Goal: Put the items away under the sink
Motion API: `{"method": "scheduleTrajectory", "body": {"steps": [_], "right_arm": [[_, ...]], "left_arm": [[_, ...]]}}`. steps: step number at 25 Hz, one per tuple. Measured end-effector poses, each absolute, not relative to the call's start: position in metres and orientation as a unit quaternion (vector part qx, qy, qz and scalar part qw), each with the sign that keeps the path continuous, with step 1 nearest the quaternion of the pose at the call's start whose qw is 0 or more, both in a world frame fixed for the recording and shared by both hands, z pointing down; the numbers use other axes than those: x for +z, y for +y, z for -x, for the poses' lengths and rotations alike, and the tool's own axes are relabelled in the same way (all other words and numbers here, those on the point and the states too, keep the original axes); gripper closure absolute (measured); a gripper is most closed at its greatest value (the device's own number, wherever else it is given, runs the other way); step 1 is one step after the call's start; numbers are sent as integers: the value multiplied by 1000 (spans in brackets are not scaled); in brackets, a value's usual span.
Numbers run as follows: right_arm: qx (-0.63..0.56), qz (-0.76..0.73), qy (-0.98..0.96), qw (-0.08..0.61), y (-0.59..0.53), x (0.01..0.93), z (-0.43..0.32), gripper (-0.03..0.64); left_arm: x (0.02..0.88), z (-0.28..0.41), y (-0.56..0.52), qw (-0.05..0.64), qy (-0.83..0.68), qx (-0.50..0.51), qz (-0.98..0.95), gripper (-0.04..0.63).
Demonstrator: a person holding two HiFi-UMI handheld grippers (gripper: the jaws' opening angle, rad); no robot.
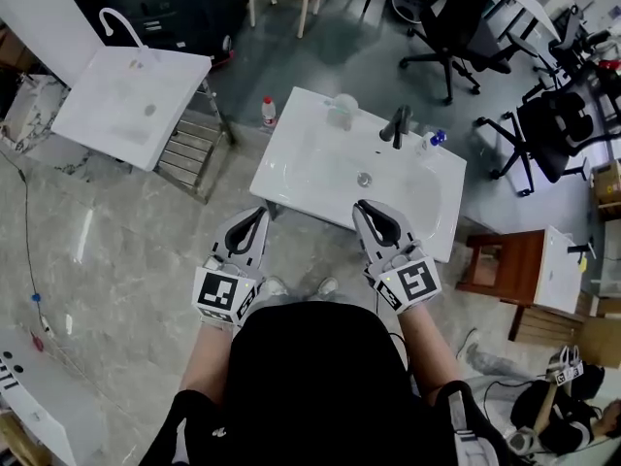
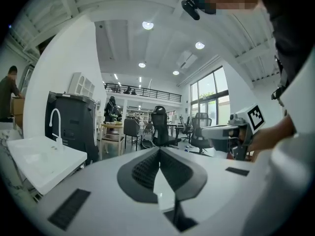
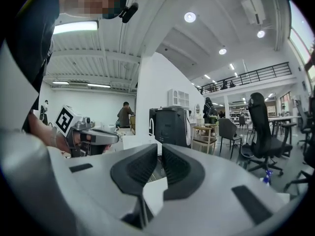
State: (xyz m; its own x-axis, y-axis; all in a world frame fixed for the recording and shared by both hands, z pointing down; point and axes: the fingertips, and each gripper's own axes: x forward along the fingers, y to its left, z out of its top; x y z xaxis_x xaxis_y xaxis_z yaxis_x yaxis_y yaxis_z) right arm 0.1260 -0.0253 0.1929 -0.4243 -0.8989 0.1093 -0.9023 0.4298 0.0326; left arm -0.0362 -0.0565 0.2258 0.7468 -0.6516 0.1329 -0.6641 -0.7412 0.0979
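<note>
Grey marbled floor [image 1: 126, 260], black office chairs [image 1: 448, 22], round ceiling lights [image 2: 147, 25], tall windows [image 2: 212, 95], white walls [image 2: 64, 68].

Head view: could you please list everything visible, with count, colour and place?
centre sink: one, white, before the person
faucet: one, black, on its far rim
bottle: one, white with red cap, beside its far left corner
second sink: one, white, upper left
office chairs: at least two, black, upper right
wooden cabinet: one, brown, right
left gripper: one, grey, shut, empty
right gripper: one, grey, shut, empty
</note>
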Motion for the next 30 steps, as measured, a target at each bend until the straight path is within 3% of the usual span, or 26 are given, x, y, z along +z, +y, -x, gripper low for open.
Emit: {"method": "scheduleTrajectory", "body": {"steps": [7,14,30], "right_arm": [[-12,-547,-830,109,-35,206,-104,574],[7,-557,-824,104,-60,216,-122,574],[50,-520,-848,90,-142,239,-232,572]], "left_arm": [[242,53,-67,73,-331,53,-939,572],[255,45,-90,80,-336,67,-936,572],[270,-57,-152,86,-382,110,-913,572]]}}
